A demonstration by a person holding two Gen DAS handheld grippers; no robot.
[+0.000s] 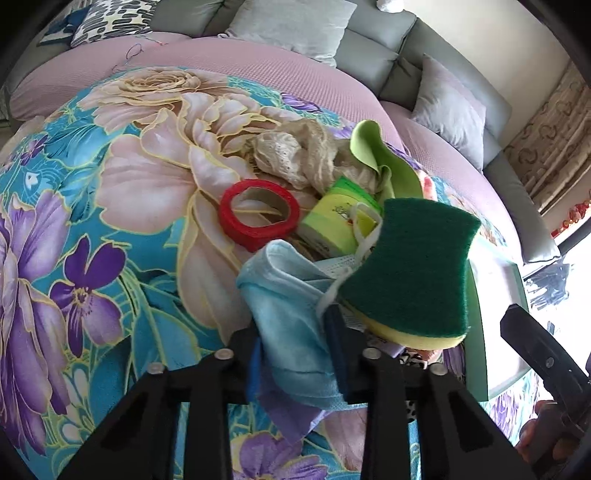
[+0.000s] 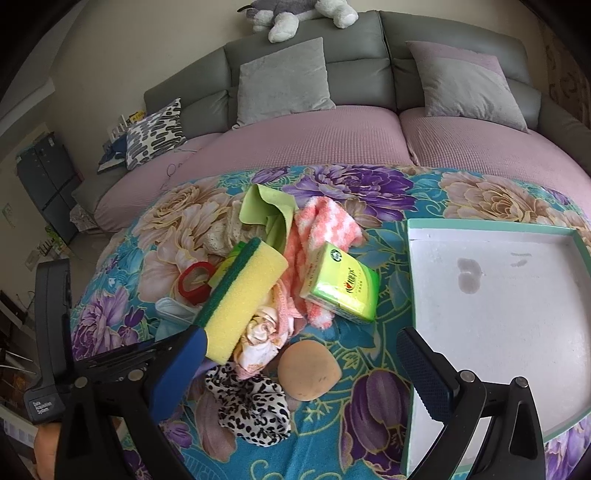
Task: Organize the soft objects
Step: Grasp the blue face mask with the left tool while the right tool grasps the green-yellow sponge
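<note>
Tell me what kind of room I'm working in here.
Probably a home living room: a grey upholstered sofa with grey throw cushions, a plush toy animal on its backrest, and a floral blue cloth spread as the work surface.

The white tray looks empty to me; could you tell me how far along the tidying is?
Done: nothing, the tray holds nothing. In hand: the left gripper pinches the blue face mask; right gripper open. Left: sponge, tissue pack, pink cloth.

Soft cloth and foam on a printed cover

The sponge (image 2: 245,291) has porous yellow foam and a rough green scouring face; the floral blanket (image 1: 110,206) looks like matt terry cloth; the tissue pack (image 2: 341,286) is glossy plastic.
</note>
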